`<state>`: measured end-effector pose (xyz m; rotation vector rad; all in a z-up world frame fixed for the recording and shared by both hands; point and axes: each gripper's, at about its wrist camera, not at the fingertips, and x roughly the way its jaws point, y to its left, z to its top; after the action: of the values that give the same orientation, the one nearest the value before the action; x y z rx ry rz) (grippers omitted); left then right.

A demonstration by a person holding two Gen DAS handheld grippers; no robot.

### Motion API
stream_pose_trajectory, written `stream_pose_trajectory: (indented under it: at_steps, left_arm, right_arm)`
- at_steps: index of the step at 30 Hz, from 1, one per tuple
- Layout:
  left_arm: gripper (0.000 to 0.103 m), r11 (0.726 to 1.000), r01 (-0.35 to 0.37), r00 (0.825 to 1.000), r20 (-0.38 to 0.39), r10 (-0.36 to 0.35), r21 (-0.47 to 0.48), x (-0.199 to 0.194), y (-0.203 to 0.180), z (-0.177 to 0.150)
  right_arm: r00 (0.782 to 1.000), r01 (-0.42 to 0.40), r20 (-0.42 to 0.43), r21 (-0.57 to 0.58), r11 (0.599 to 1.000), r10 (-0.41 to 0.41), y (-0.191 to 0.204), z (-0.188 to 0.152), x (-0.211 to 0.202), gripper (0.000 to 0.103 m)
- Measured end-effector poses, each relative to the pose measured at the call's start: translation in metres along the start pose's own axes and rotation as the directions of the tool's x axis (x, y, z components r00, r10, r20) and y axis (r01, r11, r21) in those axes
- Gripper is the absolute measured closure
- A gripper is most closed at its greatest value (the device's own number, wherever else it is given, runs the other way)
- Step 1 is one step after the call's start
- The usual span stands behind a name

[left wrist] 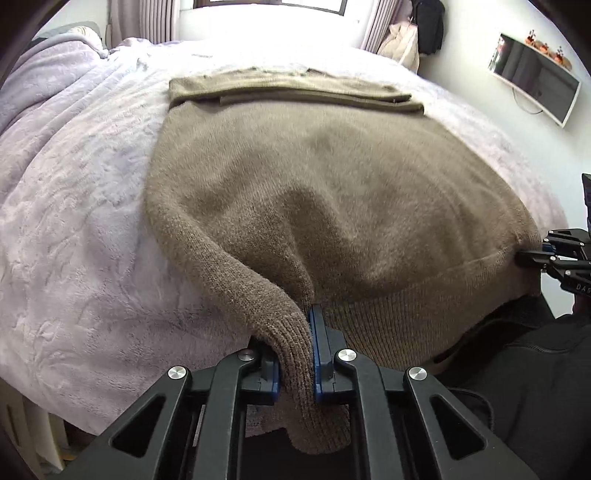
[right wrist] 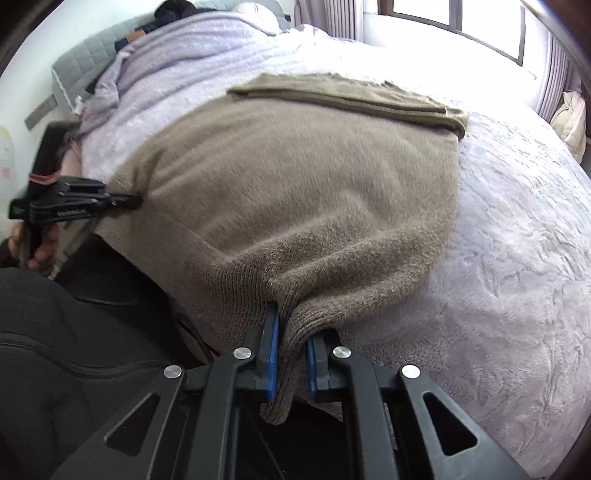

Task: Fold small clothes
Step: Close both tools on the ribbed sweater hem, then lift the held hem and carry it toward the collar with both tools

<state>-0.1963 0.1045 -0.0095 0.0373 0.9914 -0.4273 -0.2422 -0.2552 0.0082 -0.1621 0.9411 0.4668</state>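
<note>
A taupe knit sweater (left wrist: pixel 332 184) lies spread on the bed, with sleeves folded across its far end. It also shows in the right wrist view (right wrist: pixel 314 184). My left gripper (left wrist: pixel 295 354) is shut on the sweater's near left hem corner; ribbed fabric hangs down between its blue pads (left wrist: pixel 318 343). My right gripper (right wrist: pixel 291 354) is shut on the near right hem corner, and it shows at the right edge of the left wrist view (left wrist: pixel 524 256). The left gripper shows at the left of the right wrist view (right wrist: pixel 133 201).
A fluffy lilac blanket (left wrist: pixel 74 221) covers the bed. Pillows (right wrist: pixel 92 48) lie at the head. A window (left wrist: pixel 273 3) is behind the bed and a wall television (left wrist: pixel 535 81) hangs on the right. The person's dark clothing (right wrist: pixel 55 350) is at the near edge.
</note>
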Motion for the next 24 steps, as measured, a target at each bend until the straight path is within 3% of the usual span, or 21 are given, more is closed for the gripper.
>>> stream_pose_trajectory:
  at_steps: [4, 5, 8, 16, 24]
  left_arm:
    - [0.09, 1.0, 0.014, 0.999, 0.038, -0.015, 0.003, -0.012, 0.001, 0.003]
    - [0.09, 1.0, 0.009, 0.999, 0.041, -0.009, 0.003, -0.014, 0.003, 0.003]
    - [0.09, 1.0, -0.023, 0.999, 0.027, 0.022, 0.002, -0.01, 0.0, 0.011]
    - [0.09, 0.993, -0.116, 0.993, 0.029, 0.115, 0.024, -0.019, -0.014, 0.033]
    - [0.09, 0.99, -0.141, 0.984, 0.109, 0.139, 0.01, -0.045, -0.008, 0.055]
  right_arm:
    - [0.99, -0.104, 0.099, 0.045, 0.994, 0.099, -0.013, 0.005, -0.024, 0.091]
    - [0.986, -0.121, 0.122, 0.059, 0.991, 0.113, -0.018, 0.006, -0.029, 0.095]
    - [0.976, -0.161, 0.163, 0.11, 0.981, 0.142, -0.032, 0.011, -0.036, 0.095]
    - [0.977, -0.145, 0.173, 0.114, 0.983, 0.124, -0.039, 0.033, -0.033, 0.096]
    - [0.961, -0.151, 0.251, 0.138, 0.979, 0.113, -0.05, 0.055, -0.05, 0.096]
